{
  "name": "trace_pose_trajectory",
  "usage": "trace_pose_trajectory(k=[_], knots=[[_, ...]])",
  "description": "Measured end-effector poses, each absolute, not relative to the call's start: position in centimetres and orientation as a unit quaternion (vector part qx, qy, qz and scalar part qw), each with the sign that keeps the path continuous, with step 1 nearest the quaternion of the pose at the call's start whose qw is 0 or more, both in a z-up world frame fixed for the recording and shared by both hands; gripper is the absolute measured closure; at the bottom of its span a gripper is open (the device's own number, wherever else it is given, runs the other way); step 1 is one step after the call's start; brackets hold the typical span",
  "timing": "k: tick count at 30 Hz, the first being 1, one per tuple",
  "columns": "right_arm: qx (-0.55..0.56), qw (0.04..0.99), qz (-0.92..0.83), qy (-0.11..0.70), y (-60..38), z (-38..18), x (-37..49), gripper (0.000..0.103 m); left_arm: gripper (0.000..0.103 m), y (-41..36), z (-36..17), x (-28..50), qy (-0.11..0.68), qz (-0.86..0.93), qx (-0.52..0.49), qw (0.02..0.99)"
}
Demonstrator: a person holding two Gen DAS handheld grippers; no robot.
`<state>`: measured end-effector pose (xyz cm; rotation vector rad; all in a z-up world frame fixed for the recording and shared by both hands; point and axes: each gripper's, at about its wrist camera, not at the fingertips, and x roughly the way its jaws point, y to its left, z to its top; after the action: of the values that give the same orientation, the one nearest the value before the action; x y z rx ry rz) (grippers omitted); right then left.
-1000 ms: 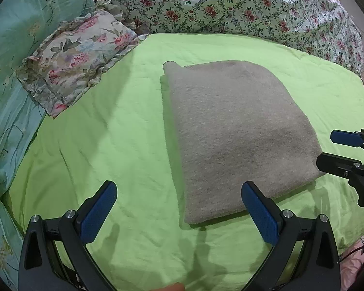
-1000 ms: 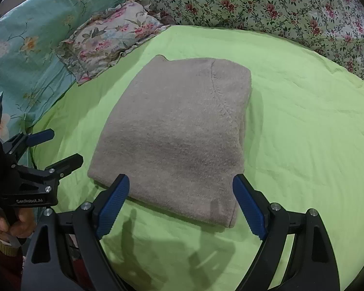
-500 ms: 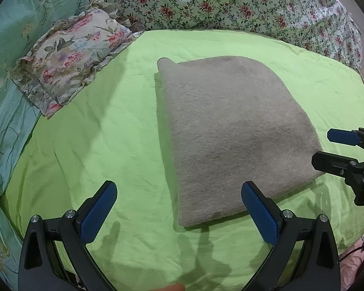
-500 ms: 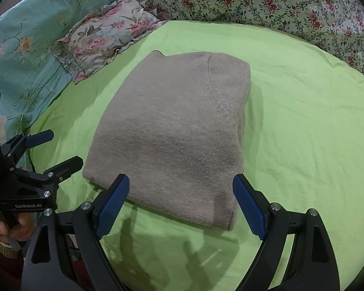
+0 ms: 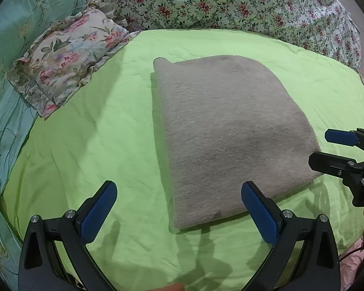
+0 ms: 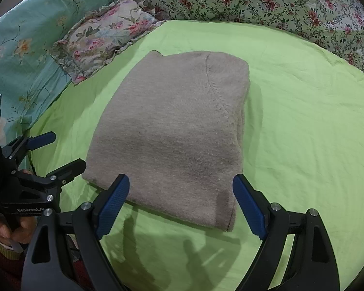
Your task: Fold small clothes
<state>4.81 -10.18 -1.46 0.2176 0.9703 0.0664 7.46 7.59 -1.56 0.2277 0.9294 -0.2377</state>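
A grey-beige knit garment (image 5: 228, 131) lies folded into a flat rectangle on the green sheet (image 5: 104, 145); it also shows in the right wrist view (image 6: 177, 131). My left gripper (image 5: 179, 208) is open and empty, held over the garment's near left corner. It shows in the right wrist view (image 6: 58, 150) at the left edge. My right gripper (image 6: 182, 203) is open and empty, its blue pads (image 6: 114, 203) straddling the garment's near edge. It shows in the left wrist view (image 5: 327, 148) beside the garment's right corner.
A floral frilled pillow (image 5: 65, 58) lies at the far left, on teal bedding (image 5: 9, 36). A floral quilt (image 5: 230, 2) is bunched along the back. The green sheet (image 6: 303, 126) lies bare to the garment's right.
Both grippers have moved slightly toward the garment, so it sits lower and closer between the fingers. The garment has not changed shape. Both grippers stay open.
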Motion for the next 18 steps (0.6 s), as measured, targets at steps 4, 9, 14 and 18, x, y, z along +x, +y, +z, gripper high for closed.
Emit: trace_pose_trajectory(k=[4,9,14,18], knots=[[0.106,0.879,0.032,0.464,-10.27,-1.46,4.82,0.016,0.001,7.66,-1.45,7.51,0.444,-0.114,0.108,0.882],[0.108,0.879,0.032,0.463,-10.32,-1.47,4.82,0.016,0.001,7.68,-1.33,7.42,0.442,-0.114,0.106,0.883],[0.108,0.881,0.033,0.460,-10.18,-1.32,4.74,0.016,0.001,7.58,-1.26,7.19,0.441,-0.113,0.105,0.884],[0.108,0.881,0.032,0.460,-10.05,-1.30,4.74,0.016,0.001,7.54,-1.24,7.18,0.441,-0.113,0.104,0.884]])
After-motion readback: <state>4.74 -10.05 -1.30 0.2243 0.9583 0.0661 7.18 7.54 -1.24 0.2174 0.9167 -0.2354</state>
